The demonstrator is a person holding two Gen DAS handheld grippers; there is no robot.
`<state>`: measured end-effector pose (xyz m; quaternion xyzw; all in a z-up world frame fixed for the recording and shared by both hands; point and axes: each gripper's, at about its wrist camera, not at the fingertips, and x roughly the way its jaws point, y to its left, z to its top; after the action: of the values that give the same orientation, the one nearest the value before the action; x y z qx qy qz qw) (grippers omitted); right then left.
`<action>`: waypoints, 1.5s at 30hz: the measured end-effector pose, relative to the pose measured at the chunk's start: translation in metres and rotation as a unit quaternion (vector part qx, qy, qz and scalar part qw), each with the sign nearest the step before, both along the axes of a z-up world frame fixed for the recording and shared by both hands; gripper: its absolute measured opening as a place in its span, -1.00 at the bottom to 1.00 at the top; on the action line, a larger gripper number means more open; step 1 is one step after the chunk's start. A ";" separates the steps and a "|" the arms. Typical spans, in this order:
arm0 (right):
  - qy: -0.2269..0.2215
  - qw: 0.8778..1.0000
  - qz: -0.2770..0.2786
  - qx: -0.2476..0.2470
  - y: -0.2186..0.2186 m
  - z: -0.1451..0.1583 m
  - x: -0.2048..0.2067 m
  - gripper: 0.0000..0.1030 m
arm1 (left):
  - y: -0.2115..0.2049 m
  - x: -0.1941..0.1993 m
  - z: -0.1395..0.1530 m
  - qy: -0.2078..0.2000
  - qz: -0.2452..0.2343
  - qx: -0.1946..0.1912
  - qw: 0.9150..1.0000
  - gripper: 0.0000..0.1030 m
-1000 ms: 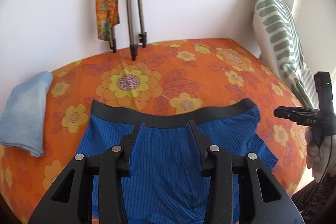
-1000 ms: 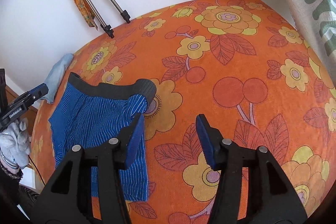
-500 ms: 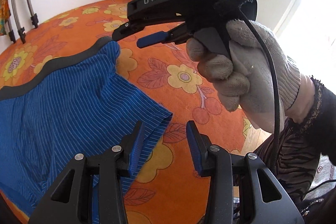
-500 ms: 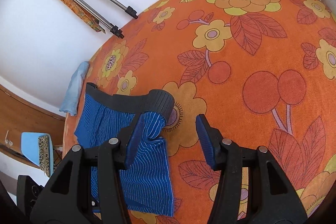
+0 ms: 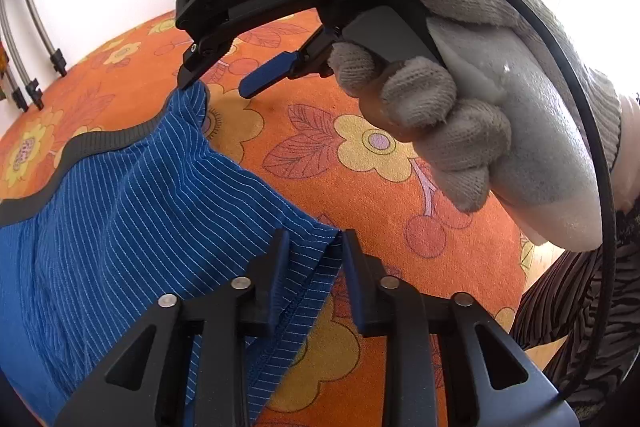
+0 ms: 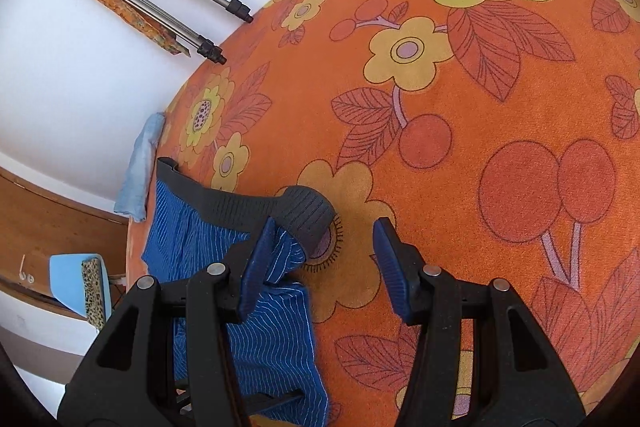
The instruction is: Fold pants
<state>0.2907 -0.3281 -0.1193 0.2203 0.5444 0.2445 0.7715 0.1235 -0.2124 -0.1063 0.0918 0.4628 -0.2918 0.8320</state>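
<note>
So the blue pinstriped pants (image 5: 132,227) (really more like boxer shorts, with a dark grey waistband (image 6: 240,205)) are lying on a bed covered in an orange flower-print spread (image 6: 460,131), over toward the near left part of it. The left gripper (image 5: 312,267) is down at the leg hem corner, its fingers (image 5: 276,267) narrowed with the blue fabric edge sitting between them; looks like they're pinching it, though there's a bit of a gap showing, so I can't say for sure it's clamped. The right gripper (image 6: 322,263) is up at the waistband corner, fingers (image 6: 256,267) clearly spread wide. The left finger sits on the bunched fabric right below the waistband, and the other one hangs over bare spread. From the left camera you can see the right hand (image 5: 480,115) in a grey knit glove wrapped round that gripper's handle. A tripod (image 6: 160,3) leans on the white wall behind the bed, and there's a light blue cloth (image 6: 138,171) at the bed's far edge.
</note>
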 end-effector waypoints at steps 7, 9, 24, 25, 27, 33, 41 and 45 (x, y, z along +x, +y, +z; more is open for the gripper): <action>0.013 1.000 0.008 0.027 0.005 0.000 0.000 0.04 | 0.023 0.005 0.005 0.034 0.035 -0.063 0.997 -0.92; 0.016 0.999 0.012 0.037 0.006 0.001 0.000 0.04 | 0.025 0.000 0.009 0.034 0.035 -0.070 0.996 -0.93; 0.020 0.999 -0.002 0.036 -0.002 0.001 0.002 0.04 | -0.023 -0.018 0.003 -0.020 -0.032 0.031 0.999 -0.11; 0.021 0.999 -0.003 0.037 -0.003 0.001 0.003 0.04 | -0.026 -0.017 -0.001 -0.024 -0.032 0.048 0.998 -0.11; 0.023 0.999 -0.005 0.035 -0.004 0.000 0.004 0.04 | -0.028 -0.017 -0.004 -0.030 -0.029 0.058 0.997 -0.14; 0.024 0.999 -0.004 0.035 -0.005 0.001 0.004 0.04 | -0.001 -0.003 0.001 0.001 0.006 0.009 1.000 -0.88; 0.040 0.998 0.012 0.041 0.007 -0.005 0.004 0.04 | 0.021 -0.023 0.034 0.016 0.014 -0.078 0.997 -0.89; 0.042 0.998 0.014 0.043 0.014 -0.009 0.005 0.04 | 0.018 -0.030 0.040 0.022 -0.003 -0.090 0.996 -0.89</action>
<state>0.2958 -0.3142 -0.1280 0.2558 0.5685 0.2696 0.7339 0.0936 -0.1939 -0.0664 0.0116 0.4525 -0.3363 0.8258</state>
